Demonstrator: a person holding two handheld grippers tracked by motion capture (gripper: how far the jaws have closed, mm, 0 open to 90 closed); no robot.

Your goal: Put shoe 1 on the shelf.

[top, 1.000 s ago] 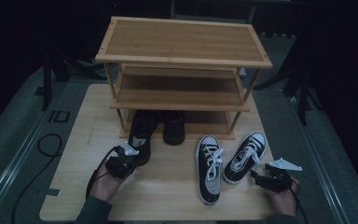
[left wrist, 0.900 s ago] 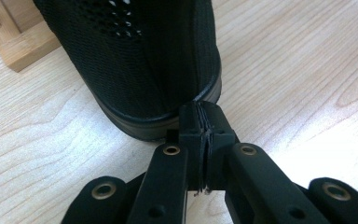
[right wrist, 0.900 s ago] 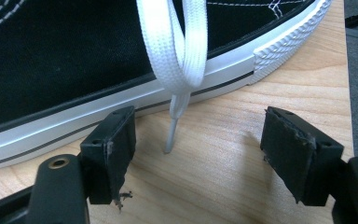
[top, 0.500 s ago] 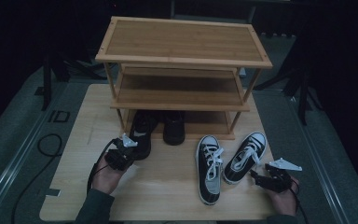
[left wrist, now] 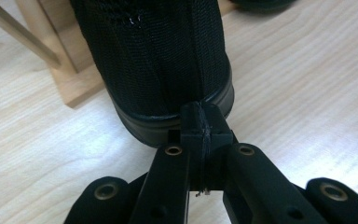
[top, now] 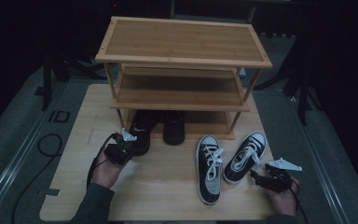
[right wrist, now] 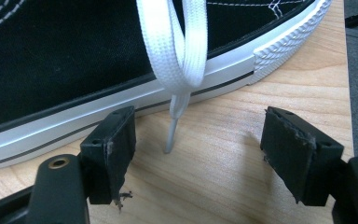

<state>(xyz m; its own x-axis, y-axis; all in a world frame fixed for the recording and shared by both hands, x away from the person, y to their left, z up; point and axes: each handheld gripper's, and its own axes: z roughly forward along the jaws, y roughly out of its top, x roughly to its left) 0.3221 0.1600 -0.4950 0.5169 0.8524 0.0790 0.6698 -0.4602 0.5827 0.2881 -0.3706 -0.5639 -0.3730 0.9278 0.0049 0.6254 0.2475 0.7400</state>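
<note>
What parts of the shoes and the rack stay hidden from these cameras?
- Black shoes, high view: toes hidden under the rack's middle shelf.
- Left black shoe, left gripper view: cut off by the top edge.
- Right sneaker, right gripper view: upper part cut off by the edges.

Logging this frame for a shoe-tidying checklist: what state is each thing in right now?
Left tool: shut, empty, tips at a black shoe's heel.
Right tool: open, a white lace end hanging between its jaws.
Left black shoe: upright, partly under the rack.
Right black shoe: upright, partly under the rack.
Two sneakers: upright on the board, laced.
Rack: standing, top and middle shelves bare.
</note>
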